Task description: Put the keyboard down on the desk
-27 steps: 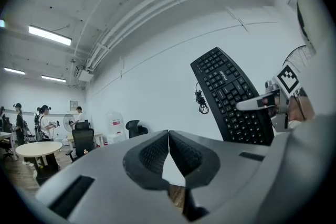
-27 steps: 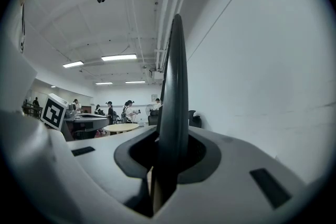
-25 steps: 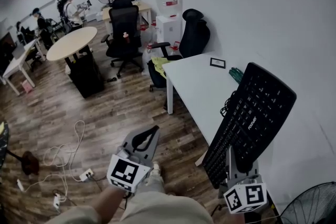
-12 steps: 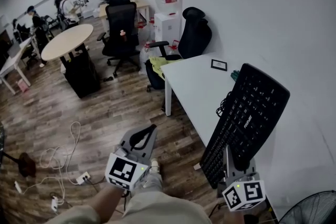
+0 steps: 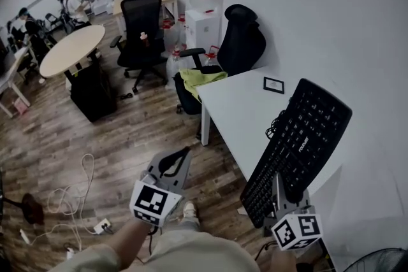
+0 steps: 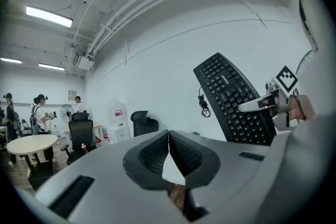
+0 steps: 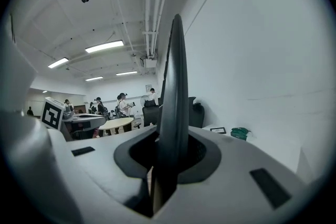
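Since a second ago the view has swung a little toward the desk, and a green object that showed beside the keyboard's top end is now hidden behind it in the head view; the keyboard itself is held at the same steep tilt.

The keyboard (image 5: pixel 299 150) is a black full-size board with a curved outline, its keys facing the person's left, and a dark coiled cable (image 5: pixel 275 126) hangs at its left edge. It is off the surface, in the air above the near right part of a white desk (image 5: pixel 236 102), and not yet laid down.

On the desk lies a small black-framed card (image 5: pixel 273 85). A black office chair (image 5: pixel 245 41) stands at the far end, with a yellow-green cloth (image 5: pixel 201 78) beside it. Further off are a water dispenser (image 5: pixel 203 16), a round table (image 5: pixel 71 50), more chairs and several people. The floor (image 5: pixel 108 137) is dark wood, with a white cord (image 5: pixel 76 185) trailing across it.

The right gripper (image 5: pixel 285 191) pinches the keyboard by its lower end, jaws clamped on either face, so the board rises edge-on straight out of them. The left gripper (image 5: pixel 177 162) hangs well apart to the left, over the floor, its pads pressed together on nothing.
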Available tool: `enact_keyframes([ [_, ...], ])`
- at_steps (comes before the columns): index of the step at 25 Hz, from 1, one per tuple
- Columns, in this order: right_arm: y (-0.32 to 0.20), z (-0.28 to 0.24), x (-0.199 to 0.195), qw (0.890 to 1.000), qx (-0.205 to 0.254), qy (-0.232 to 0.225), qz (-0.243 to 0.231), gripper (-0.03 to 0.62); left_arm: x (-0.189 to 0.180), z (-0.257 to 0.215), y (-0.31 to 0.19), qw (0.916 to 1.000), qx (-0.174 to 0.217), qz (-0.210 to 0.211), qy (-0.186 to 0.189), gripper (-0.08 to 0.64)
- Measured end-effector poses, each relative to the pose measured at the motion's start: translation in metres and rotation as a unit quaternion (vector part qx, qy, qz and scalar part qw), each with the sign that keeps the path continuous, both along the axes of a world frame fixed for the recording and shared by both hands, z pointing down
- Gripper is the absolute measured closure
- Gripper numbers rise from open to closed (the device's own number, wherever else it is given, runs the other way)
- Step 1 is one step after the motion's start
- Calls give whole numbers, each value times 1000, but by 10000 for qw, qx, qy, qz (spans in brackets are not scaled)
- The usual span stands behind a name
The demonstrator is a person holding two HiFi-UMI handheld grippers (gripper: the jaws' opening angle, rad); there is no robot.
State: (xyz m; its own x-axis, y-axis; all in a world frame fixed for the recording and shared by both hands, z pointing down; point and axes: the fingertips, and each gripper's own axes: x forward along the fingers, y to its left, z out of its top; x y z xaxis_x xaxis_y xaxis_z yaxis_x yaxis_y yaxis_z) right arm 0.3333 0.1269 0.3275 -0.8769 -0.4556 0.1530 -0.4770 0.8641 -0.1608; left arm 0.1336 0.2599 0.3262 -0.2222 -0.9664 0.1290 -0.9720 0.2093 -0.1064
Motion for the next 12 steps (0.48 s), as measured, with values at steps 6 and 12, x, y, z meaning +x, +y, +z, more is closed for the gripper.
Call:
enact_keyframes([
  [6,-44,7,-86,9993,-173,-44,338,497,-90,4,-43,9998,-99,149,94,537],
  [12,-76,14,-157,9976,-401,-176,532,497,-161,4,-75,9996,-25,276,100,537],
])
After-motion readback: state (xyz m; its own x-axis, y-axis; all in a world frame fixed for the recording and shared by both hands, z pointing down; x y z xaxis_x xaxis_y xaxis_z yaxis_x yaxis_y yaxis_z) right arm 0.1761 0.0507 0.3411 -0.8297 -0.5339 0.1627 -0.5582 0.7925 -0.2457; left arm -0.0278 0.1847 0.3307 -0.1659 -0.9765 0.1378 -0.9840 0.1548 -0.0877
